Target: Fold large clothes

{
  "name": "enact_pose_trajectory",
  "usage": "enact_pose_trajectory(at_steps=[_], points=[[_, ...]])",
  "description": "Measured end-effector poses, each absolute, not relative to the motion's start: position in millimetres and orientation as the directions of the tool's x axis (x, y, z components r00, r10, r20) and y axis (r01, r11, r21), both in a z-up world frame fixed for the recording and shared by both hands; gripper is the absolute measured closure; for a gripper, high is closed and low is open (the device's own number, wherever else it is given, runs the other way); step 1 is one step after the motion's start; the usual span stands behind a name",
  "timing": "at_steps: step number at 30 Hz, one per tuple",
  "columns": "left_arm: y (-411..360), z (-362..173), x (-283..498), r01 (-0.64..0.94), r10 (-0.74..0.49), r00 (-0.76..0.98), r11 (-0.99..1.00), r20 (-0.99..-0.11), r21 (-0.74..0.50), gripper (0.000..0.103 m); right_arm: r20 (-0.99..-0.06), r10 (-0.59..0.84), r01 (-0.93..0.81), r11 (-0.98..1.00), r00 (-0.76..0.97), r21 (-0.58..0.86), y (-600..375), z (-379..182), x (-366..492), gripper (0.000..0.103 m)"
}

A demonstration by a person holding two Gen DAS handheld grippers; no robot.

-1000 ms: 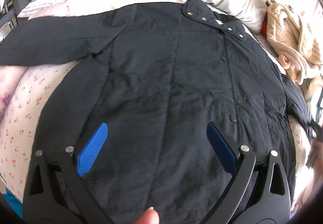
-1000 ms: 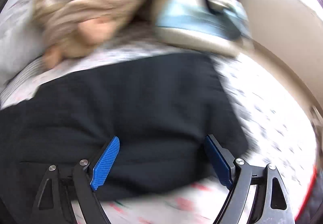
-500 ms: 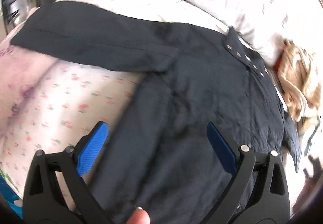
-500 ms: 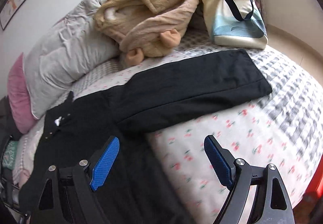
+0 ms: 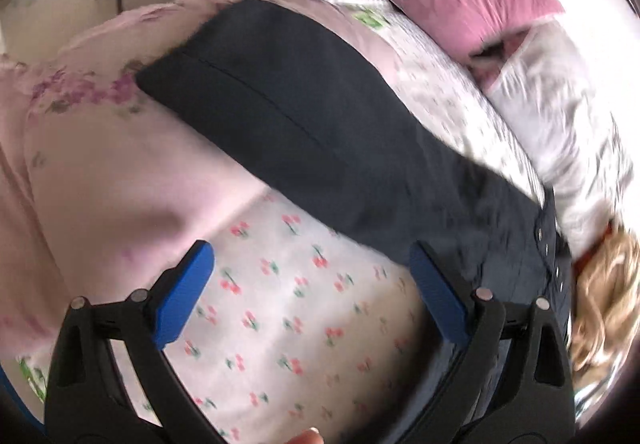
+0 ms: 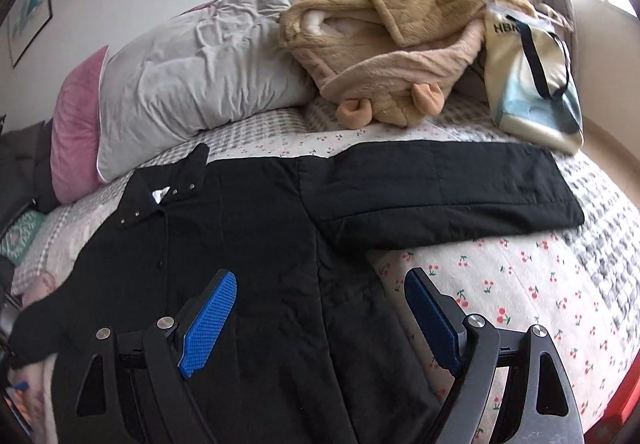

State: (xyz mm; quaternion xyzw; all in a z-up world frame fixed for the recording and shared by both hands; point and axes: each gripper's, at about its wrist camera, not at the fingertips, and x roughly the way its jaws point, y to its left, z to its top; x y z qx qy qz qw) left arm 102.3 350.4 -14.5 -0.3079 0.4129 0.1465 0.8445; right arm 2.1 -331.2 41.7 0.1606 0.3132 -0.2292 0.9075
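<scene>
Jacket flat on bed, claws empty

Black jacket (image 6: 256, 244) spread across cherry-print bedspread (image 6: 520, 292), sleeve (image 6: 444, 196) out toward 3 o'clock. Right gripper (image 6: 320, 324) gaping, gripping nothing. Left gripper (image 5: 312, 296) likewise wide apart, other sleeve (image 5: 288, 116) at 12 o'clock.

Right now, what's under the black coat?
The black coat lies spread flat on the cherry-print bedsheet, sleeves out to both sides; one sleeve end rests on a pink quilt. Anything beneath its body is covered.
</scene>
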Motion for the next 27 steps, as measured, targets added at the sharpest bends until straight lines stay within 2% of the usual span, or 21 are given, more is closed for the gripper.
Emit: enact_pose_trajectory(at_steps=[4,9,11,12,14,16,18,22,27], points=[[373,-15,101,-0.531,0.024,0.679,0.705,-0.733,-0.469,0.005,-0.658,-0.283,0.464,0.878,0.698,0.115,-320,34,11,0.016],[386,-31,107,-0.587,0.069,0.677,0.652,-0.732,-0.481,0.006,-0.677,-0.235,0.425,0.896,0.697,0.127,-311,25,19,0.016],[387,-32,111,-0.595,0.106,0.687,0.649,-0.719,-0.474,0.011,-0.677,-0.235,0.412,0.904,0.697,0.110,-306,24,22,0.016],[386,-31,114,-0.597,0.129,0.690,0.657,-0.712,-0.460,0.018,-0.676,-0.239,0.409,0.907,0.697,0.101,-304,24,23,0.016],[383,-22,119,-0.602,0.183,0.695,0.678,-0.696,-0.422,0.038,-0.673,-0.247,0.403,0.911,0.697,0.083,-302,24,26,0.016],[384,-16,125,-0.604,0.206,0.696,0.686,-0.688,-0.406,0.070,-0.670,-0.244,0.399,0.913,0.701,0.085,-302,25,27,0.016],[386,-4,126,-0.606,0.229,0.706,0.685,-0.671,-0.404,0.095,-0.666,-0.238,0.400,0.911,0.707,0.099,-304,25,26,0.016],[375,39,126,-0.519,0.204,0.788,0.729,-0.582,-0.447,0.096,-0.667,-0.228,0.411,0.903,0.709,0.128,-310,25,25,0.016],[322,107,132,-0.361,0.146,0.874,0.835,-0.464,-0.416,0.096,-0.672,-0.212,0.410,0.900,0.709,0.149,-313,23,26,0.016]])
